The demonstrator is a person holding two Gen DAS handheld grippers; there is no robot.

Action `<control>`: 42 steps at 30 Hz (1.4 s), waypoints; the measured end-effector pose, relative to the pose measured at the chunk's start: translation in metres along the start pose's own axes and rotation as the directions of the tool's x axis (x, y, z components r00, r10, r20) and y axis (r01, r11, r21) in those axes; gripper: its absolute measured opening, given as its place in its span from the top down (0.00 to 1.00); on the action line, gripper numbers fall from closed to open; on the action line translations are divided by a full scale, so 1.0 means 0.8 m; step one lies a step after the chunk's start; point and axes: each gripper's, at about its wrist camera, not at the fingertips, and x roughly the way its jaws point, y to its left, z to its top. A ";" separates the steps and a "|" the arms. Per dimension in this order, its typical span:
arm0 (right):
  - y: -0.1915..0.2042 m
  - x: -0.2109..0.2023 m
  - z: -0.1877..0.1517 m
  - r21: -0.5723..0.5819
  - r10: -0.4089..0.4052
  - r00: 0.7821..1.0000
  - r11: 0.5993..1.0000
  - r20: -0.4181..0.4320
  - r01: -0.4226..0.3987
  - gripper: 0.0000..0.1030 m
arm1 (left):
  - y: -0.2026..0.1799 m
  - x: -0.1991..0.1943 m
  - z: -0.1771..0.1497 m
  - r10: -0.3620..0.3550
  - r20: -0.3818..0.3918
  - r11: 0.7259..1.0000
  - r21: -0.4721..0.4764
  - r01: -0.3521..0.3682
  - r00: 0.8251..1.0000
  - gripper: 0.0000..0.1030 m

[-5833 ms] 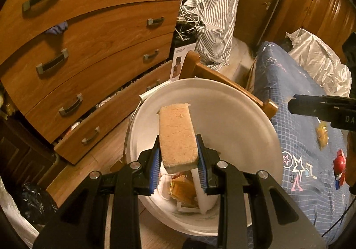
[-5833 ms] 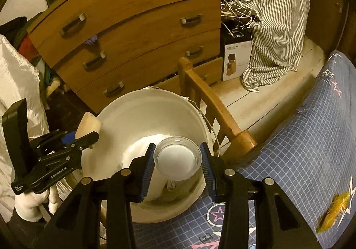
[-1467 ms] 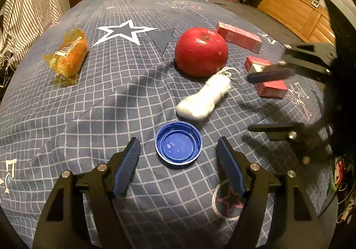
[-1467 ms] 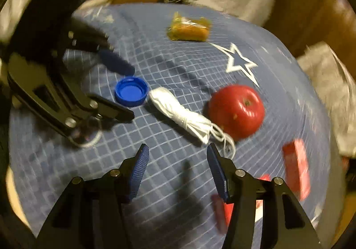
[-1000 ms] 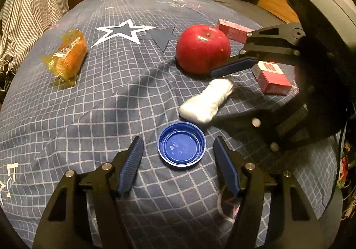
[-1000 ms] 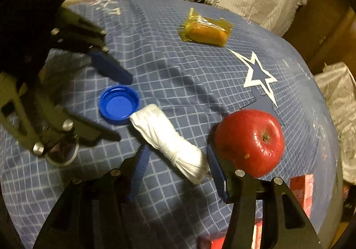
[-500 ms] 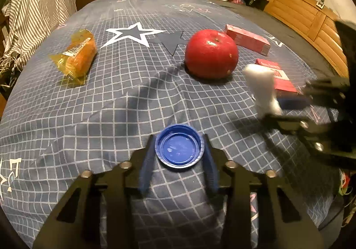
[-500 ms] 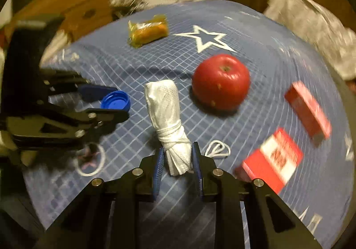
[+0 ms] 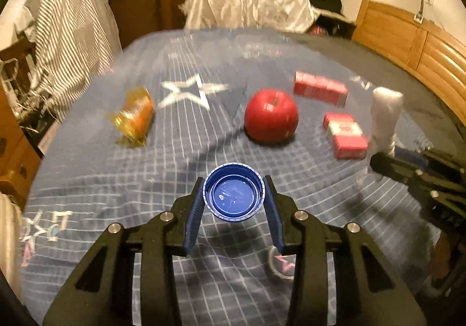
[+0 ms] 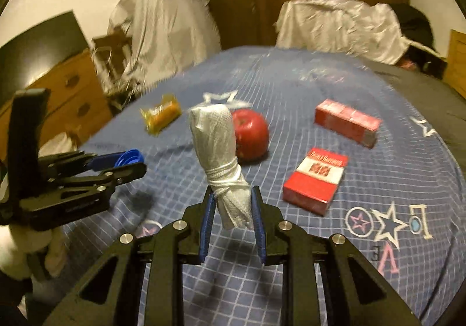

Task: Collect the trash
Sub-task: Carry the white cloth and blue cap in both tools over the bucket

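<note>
My left gripper [image 9: 234, 197] is shut on a blue bottle cap [image 9: 234, 195], held open side up a little above the blue checked bedspread [image 9: 87, 168]. The right gripper [image 10: 232, 209] is shut on a white tied-up bundle [image 10: 217, 136] that stands upright between its pads. In the right wrist view the left gripper [image 10: 128, 161] shows at the left with the cap [image 10: 129, 157] in it. In the left wrist view the bundle [image 9: 386, 113] and the right gripper [image 9: 390, 155] show at the right edge.
On the bedspread lie a red apple [image 9: 271, 114], an orange wrapped snack [image 9: 135, 116], two red packs [image 10: 316, 177] [image 10: 346, 122] and a thin ring [image 9: 276, 263]. A crumpled silver sheet [image 9: 247, 2] lies at the far end. A wooden dresser [image 10: 70, 95] stands left, a headboard [image 9: 413, 43] right.
Both grippers closed on their things and lifted them off the bedspread: the left took the blue cap, the right took the white bundle and turned it upright.
</note>
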 end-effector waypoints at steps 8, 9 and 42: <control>0.022 -0.079 0.005 -0.005 -0.089 0.986 0.996 0.139 0.090 0.75 | -0.027 -0.085 0.010 0.044 0.173 0.999 -0.024 -0.040 0.984 0.63; 0.026 -0.088 0.006 -0.002 -0.097 0.983 0.995 0.154 0.098 0.75 | -0.030 -0.094 0.011 0.047 0.193 0.999 -0.028 -0.042 0.980 0.63; 0.211 -0.113 0.095 -0.170 0.074 0.977 0.985 0.200 -0.040 0.75 | 0.084 -0.184 0.007 0.234 0.272 0.967 -0.162 -0.195 0.934 0.63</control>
